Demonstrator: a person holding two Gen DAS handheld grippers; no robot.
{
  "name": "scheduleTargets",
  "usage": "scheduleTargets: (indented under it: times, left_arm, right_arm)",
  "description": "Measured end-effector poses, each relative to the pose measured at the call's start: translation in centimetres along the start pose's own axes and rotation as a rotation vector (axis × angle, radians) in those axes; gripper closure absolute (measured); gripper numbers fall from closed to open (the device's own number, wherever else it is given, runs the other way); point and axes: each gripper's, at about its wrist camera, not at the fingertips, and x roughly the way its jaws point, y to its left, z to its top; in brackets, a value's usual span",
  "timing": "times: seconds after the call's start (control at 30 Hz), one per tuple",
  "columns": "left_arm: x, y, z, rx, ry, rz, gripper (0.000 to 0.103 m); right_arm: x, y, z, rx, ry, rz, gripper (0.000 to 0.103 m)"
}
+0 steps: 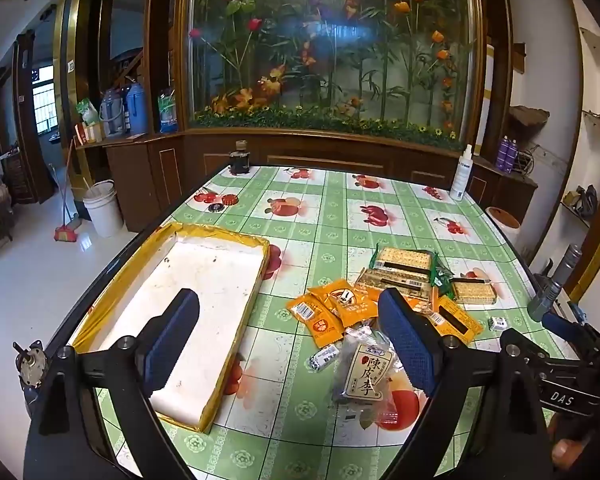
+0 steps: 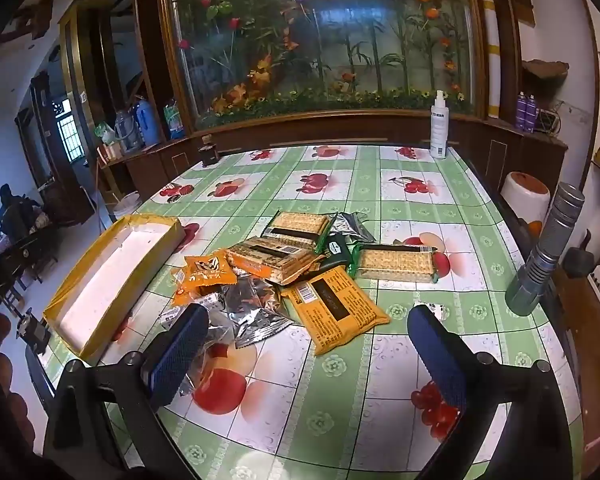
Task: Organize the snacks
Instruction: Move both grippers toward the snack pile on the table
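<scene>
Left wrist | left claw (image 1: 288,336) wide, empty | right claw (image 2: 308,356) wide, empty

Left gripper (image 1: 288,332), right gripper (image 2: 308,348): black frames, blue knurled pads (image 1: 406,344), silver screws (image 1: 450,342), white "DAS" lettering.

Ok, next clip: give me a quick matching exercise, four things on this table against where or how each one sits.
Things:
1. tray
2. spray bottle
3. flashlight
4. large orange packet

States:
A. standing at the far right corner of the table
B. lying flat at the near edge of the snack pile
C. empty, left of the snack pile
D. standing at the table's right edge

Pairs: 1-C, 2-A, 3-D, 4-B
</scene>
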Motion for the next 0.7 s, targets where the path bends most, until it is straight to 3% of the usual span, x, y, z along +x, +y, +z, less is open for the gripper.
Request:
scheduleTargets:
  times: [0.17, 0.4, 0.7]
  left_arm:
    - [0.6, -1.7, -0.4, 0.046, 0.038, 0.039, 0.011]
    - [2.4, -1.4, -1.5, 0.022, 0.069, 0.005, 0.011]
    - [3.2, -2.4, -2.6, 0.052, 0.105, -0.006, 0.011]
  right_arm:
    - [-0.5, 0.0, -0.1, -0.009, -0.005, -0.010, 0.002]
    - [0.8, -0.1, 0.2, -0.012, 0.023, -0.137, 0.002]
    - [1.3, -0.6, -0.2, -0.028, 0.036, -0.168, 0.002]
